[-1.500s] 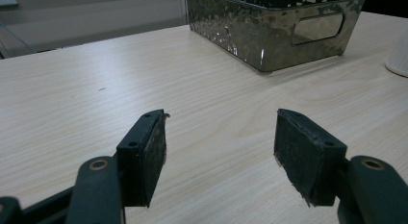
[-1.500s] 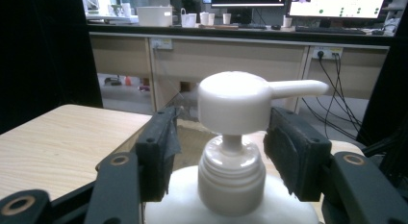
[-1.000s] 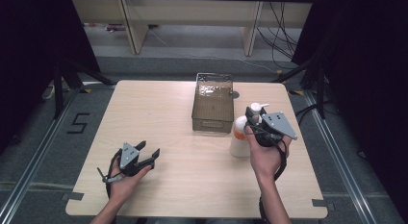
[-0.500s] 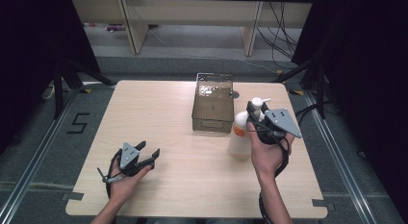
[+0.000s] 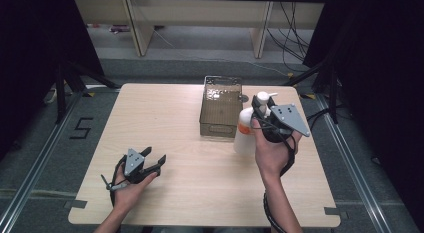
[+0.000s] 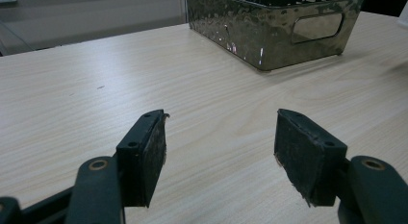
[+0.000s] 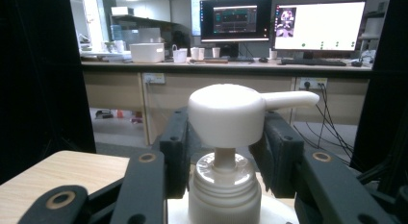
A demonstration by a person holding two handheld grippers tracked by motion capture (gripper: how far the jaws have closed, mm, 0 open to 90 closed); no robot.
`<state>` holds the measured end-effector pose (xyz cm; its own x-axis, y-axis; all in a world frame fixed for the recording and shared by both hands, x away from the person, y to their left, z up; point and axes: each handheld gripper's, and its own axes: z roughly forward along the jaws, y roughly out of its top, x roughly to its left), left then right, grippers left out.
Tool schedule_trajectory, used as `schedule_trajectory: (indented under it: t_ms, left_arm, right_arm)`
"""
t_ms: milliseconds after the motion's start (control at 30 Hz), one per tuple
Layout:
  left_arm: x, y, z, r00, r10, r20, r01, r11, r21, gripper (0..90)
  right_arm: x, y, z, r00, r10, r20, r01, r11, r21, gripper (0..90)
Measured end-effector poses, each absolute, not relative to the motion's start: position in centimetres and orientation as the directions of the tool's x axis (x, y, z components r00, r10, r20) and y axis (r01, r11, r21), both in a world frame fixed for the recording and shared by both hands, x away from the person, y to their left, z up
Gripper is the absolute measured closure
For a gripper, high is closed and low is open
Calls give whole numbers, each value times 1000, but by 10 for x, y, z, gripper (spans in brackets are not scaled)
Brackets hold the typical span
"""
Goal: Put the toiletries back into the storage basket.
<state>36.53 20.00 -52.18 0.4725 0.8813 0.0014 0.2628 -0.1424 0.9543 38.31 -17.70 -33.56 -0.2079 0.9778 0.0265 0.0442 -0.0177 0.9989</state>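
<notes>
Squeezing the smooth white pump bottle (image 5: 246, 133) beside the shiny metal basket (image 5: 220, 107), right claw (image 5: 261, 112) grips; left claw (image 5: 154, 162) gapes wide.

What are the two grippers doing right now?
Left gripper: open, nothing between its jaws, low over the table.
Right gripper: closed on the white pump bottle.

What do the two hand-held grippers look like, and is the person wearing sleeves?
Both the left gripper and the right gripper are black, each with a grey three-cornered plate on top and a dark cable trailing off. The left gripper's pads are flat, dark and frayed at the edges. Both forearms are bare; no sleeves show.
</notes>
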Motion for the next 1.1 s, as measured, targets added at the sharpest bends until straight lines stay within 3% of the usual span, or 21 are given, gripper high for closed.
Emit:
schedule_trajectory:
  t_ms: [1100]
  left_arm:
    - [366,200,-522,479,878,-5,257,-135,957,352]
  right_arm:
    - [401,-155,-303,-217,976,20,-38,-29,999,605]
